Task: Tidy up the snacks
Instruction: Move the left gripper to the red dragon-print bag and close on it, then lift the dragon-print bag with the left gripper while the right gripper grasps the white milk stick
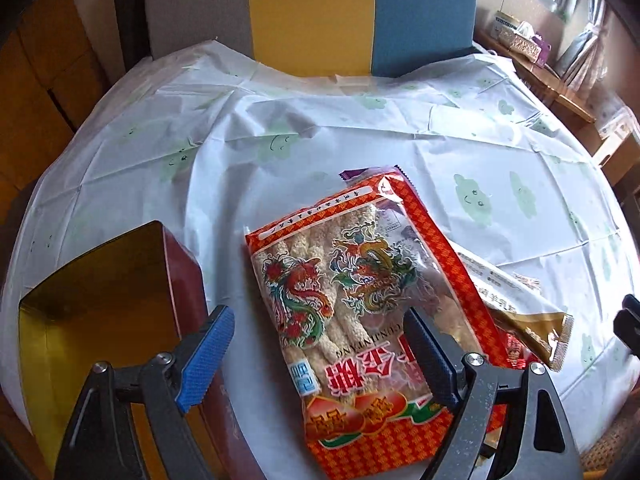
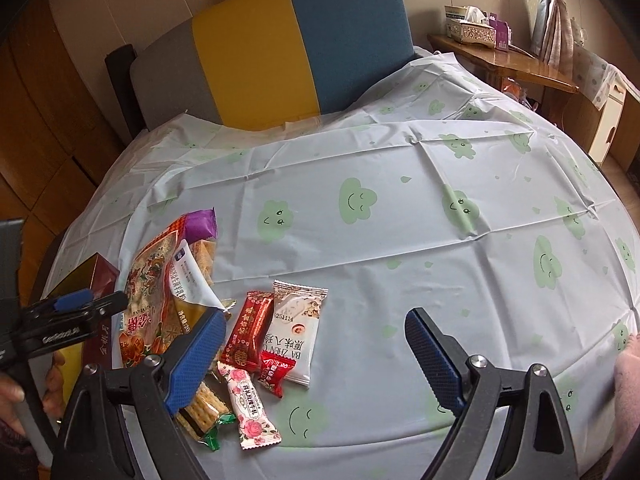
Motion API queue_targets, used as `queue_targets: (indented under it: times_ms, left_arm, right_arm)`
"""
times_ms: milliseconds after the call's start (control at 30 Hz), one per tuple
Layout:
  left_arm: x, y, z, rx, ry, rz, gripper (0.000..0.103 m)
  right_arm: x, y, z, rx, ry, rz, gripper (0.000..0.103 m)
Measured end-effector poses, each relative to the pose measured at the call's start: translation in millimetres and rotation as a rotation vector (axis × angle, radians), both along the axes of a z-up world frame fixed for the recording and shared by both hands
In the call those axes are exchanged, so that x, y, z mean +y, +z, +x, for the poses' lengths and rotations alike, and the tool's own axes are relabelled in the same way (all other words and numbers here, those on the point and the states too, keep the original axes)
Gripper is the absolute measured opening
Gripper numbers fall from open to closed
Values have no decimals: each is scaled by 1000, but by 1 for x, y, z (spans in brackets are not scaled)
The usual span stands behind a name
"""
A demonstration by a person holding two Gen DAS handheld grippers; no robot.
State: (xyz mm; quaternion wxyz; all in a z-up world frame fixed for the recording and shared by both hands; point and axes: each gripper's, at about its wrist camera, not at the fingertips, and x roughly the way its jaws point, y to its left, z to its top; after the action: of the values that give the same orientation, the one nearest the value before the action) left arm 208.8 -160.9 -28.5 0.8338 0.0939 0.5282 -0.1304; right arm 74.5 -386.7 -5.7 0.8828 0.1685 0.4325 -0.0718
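A large orange bag of sesame sticks (image 1: pixel 360 312) lies on the table over other packets. My left gripper (image 1: pixel 316 344) is open, its fingers on either side of the bag's near half, just above it. An open red tin with a gold inside (image 1: pixel 104 300) stands to its left. In the right wrist view my right gripper (image 2: pixel 316 356) is open and empty above small packets: a red bar (image 2: pixel 248 330), a white packet (image 2: pixel 294 332), a small red candy (image 2: pixel 274 372), a rose-print bar (image 2: pixel 250 404) and a cracker pack (image 2: pixel 202 408). The left gripper (image 2: pixel 86 302) shows at the left there.
A white tablecloth with green clouds (image 2: pixel 440 260) covers the round table. A grey, yellow and blue chair back (image 2: pixel 280 52) stands behind it. A wooden side table with a tissue box (image 2: pixel 472 28) is at the far right.
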Motion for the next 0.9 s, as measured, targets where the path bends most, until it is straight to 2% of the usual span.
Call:
queue_targets:
  times_ms: [133,200,233,267,333,400,433,500,567,600,633,700,767,833,900]
  left_arm:
    - [-7,-25,15,71,-6,37,88]
    - [-3,-31,17,81,28,-3,88]
    - [-1,-32,18,91,33,-35,79]
    - [0,-31,16,89,30,-59,76]
    - [1,-29,10,47,15,-50,50]
    - [3,-27,5,35,-22,-61,37]
    - [5,-26,4,41,-32,-69,32]
    - [9,-22,2,36,-50,-74,30]
    - [11,-21,-1,19,-63,-47,22]
    - [13,-20,-5,2,-68,-20,13]
    - [16,-17,2,-3,-70,-8,13]
    - [23,-11,-5,-9,-74,-10,13]
    - [21,-7,-9,-9,-85,-9,13]
    - [20,-3,-14,-1,-100,-24,13]
    - [23,2,-18,-4,-103,-31,13]
  right_arm:
    - [0,0,0,0,7,20,93]
    - [-1,0,0,2,10,32,93]
    - [-1,-1,1,3,11,37,93]
    - [-1,-1,1,3,13,41,93]
    - [-1,-1,1,4,15,46,93]
    - [-1,-1,1,8,17,46,93]
    - [0,-1,1,9,18,47,93]
    - [1,-1,1,10,22,46,93]
    - [2,-2,1,11,27,48,93]
    - [3,-2,1,11,32,51,93]
    - [3,-2,1,10,41,57,93]
    - [7,-2,2,5,69,71,86]
    - [12,-1,2,-3,103,89,85]
    - [18,1,2,-16,137,100,77]
    - [23,2,1,-41,201,188,55]
